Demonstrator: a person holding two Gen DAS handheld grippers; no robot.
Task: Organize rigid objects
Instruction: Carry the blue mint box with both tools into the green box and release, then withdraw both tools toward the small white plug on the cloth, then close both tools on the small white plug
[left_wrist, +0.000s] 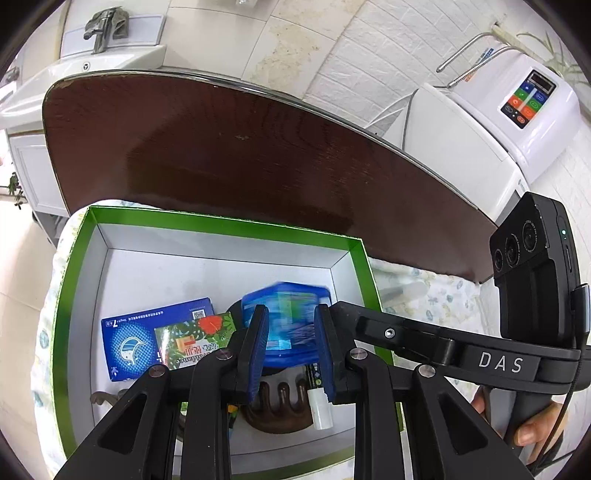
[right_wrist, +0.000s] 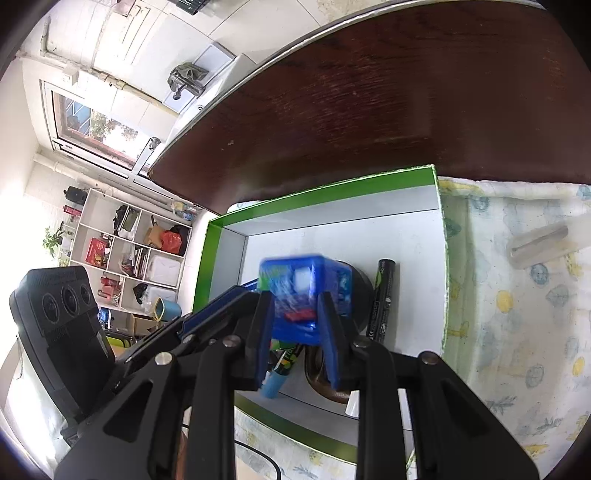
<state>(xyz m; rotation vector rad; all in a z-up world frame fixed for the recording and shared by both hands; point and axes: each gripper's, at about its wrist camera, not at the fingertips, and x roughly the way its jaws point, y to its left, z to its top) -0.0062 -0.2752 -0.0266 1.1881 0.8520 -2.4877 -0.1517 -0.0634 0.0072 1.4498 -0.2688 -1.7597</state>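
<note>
- You have both grippers on one item: the blue box sits between the pads of the left gripper and, seen from the other wrist, between the pads of the right gripper too. Each pair of jaws stands narrow, closed onto the box's sides, so it reads as a shared two-handed grip.
- The blue box hangs over the middle of the green tray, above the dark round object lying on the tray floor. It looks blurred, so whether it touches what lies beneath cannot be told.
- You hold it tilted downward into the tray, which suits lowering it among things already packed there.
- On the left of the tray floor lie the blue carton and the leafy packet, overlapping. Near you sit the brown comb and the white-capped tube; the black cylinder lies along the right side.
- The far half of the tray floor is bare, probably the better landing place.
- The tray rests on a patterned cloth at the near edge of the dark wooden table. A clear holder lies out on the cloth to the right, not yet packed.
</note>
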